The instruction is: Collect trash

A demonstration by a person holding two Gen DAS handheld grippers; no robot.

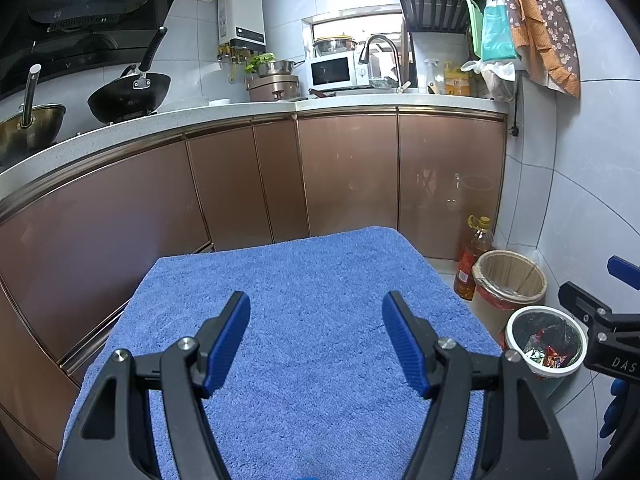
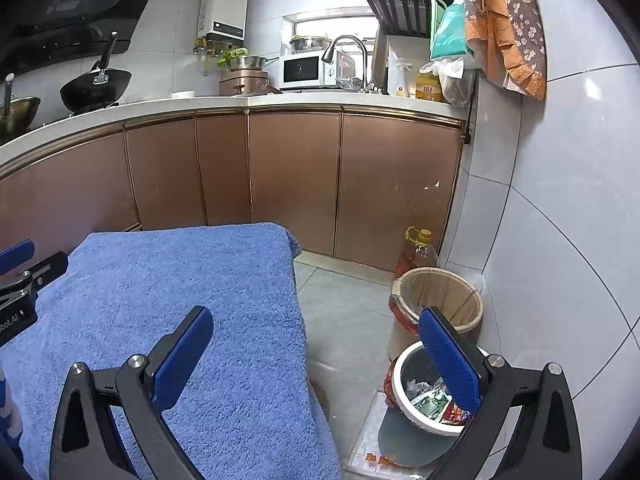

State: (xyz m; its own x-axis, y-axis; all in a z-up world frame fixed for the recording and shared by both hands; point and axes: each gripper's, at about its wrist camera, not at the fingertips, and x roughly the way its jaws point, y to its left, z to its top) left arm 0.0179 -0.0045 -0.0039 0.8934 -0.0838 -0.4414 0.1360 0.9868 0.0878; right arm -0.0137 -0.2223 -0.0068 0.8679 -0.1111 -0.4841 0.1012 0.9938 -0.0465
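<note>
Both tools, left tool [image 1: 316, 342] and right tool [image 2: 316, 364], released and empty over blue towel [image 1: 304, 280] on desk. No trash left on towel; wrappers already inside white bin [image 2: 400, 376], near right on floor. Collection seemingly finished.

Desk top: we see the blue towel [image 1: 304, 320] lying flat and bare across the desk, open room over all of it.
Left gripper [image 1: 316, 338]: jaws apart over the towel, nothing between them.
Right gripper [image 2: 316, 354]: jaws wide, spanning the towel's right edge.
Right of desk: a strip of floor [image 2: 344, 312] free between the desk and the bins.
Obstacles there: white bin [image 2: 420, 396], wooden bin [image 2: 440, 300] just behind it, oil bottle [image 2: 416, 252] against the cabinets [image 2: 296, 176].
Far right: tiled wall [image 2: 560, 240] closes that side.
</note>
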